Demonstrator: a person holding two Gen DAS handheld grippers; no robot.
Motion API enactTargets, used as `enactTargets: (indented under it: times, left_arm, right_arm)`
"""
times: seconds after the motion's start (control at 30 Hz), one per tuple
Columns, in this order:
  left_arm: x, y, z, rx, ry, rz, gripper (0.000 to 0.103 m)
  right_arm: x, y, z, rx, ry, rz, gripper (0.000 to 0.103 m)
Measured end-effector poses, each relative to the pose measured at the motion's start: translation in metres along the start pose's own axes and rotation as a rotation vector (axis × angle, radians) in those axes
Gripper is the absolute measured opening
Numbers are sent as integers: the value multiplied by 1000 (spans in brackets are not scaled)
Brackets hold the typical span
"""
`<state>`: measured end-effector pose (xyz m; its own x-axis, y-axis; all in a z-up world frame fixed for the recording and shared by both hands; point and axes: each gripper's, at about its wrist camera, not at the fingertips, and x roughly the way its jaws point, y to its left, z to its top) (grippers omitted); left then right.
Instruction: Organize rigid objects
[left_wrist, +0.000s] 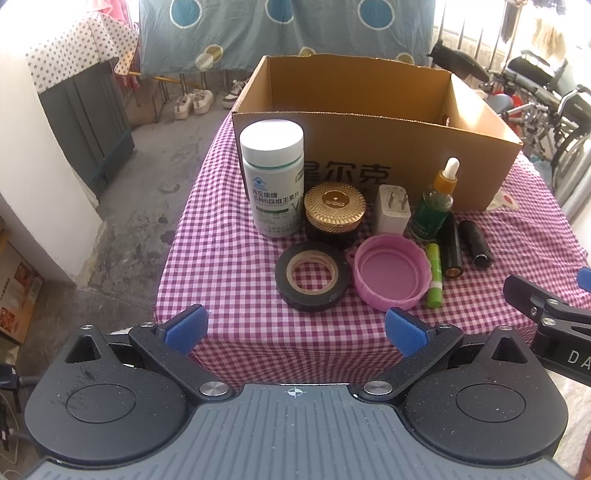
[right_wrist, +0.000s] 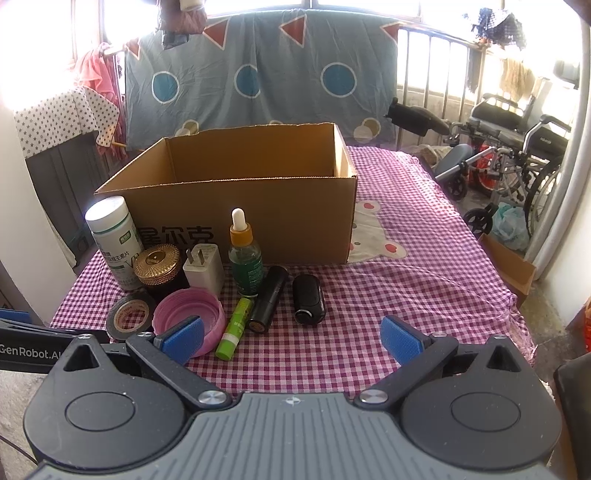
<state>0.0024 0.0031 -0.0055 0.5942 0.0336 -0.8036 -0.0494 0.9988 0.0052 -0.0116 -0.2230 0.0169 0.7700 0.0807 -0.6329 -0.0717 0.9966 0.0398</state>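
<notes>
Both tongs, left and right, gape wide, empty. Risk: tall glass dropper bottle, at 12 o'clock of lime-green tube, tips if neighbours get nudged.

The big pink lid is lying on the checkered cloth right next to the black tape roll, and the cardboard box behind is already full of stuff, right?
Almost. The pink lid does lie on the checkered cloth beside the black tape roll. But the cardboard box is not full: the right wrist view looks over its rim and shows only bare inner walls, nothing poking up. All the things stand or lie outside, in front of it.
</notes>
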Motion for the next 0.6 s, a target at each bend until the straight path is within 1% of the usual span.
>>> enactTargets:
  times: [0.6]
  left_arm:
    - [-1, 3, 0, 0, 7, 9, 103]
  right_arm:
    - [1, 3, 0, -3, -1, 4, 103]
